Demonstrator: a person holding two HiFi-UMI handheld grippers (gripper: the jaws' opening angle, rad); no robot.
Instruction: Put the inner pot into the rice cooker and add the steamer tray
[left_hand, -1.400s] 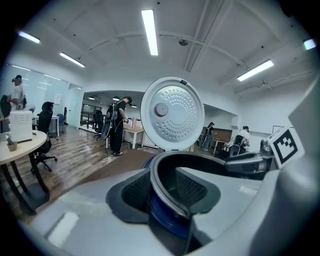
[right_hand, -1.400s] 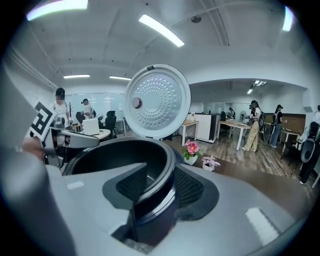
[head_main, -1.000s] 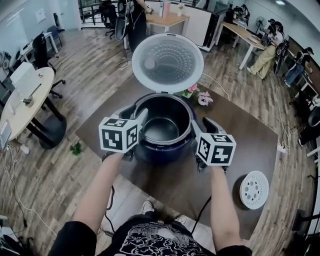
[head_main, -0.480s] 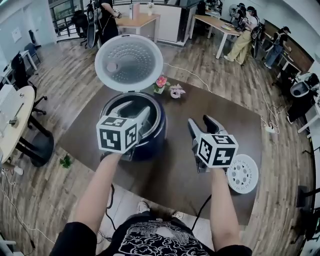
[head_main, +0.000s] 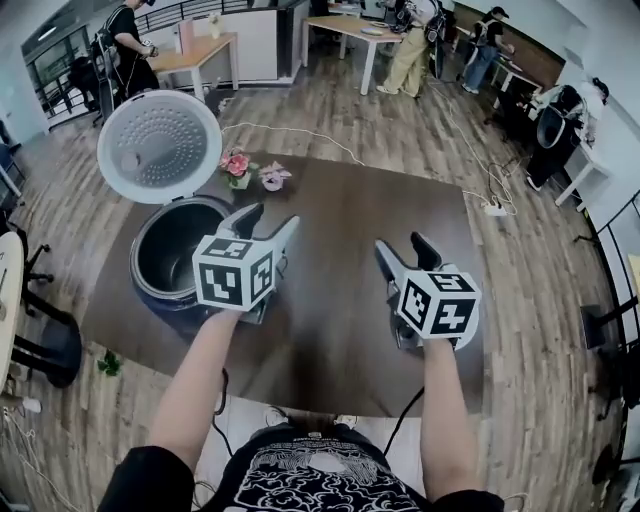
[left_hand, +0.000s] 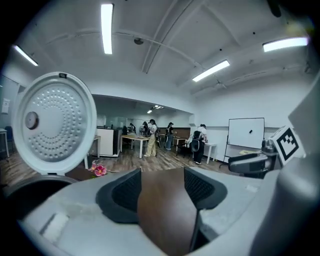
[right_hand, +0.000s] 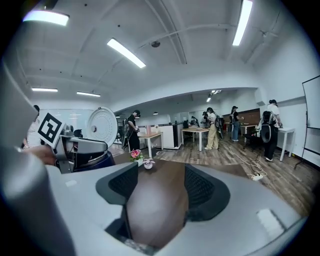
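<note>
Well, rice cooker (head_main: 160, 303) lies left of opening (empty) jaws.

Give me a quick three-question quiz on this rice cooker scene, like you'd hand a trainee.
1. True or false: the rice cooker has its lid standing open.
2. What is between the fingers of the left gripper? A the lid; B the rice cooker's rim; C nothing.
3. What small things stand on the table just right of the lid in the head view?
Key: 1 true. 2 C: the fingers are opening, and only the table top shows between them. 3 Two small flowers.
</note>
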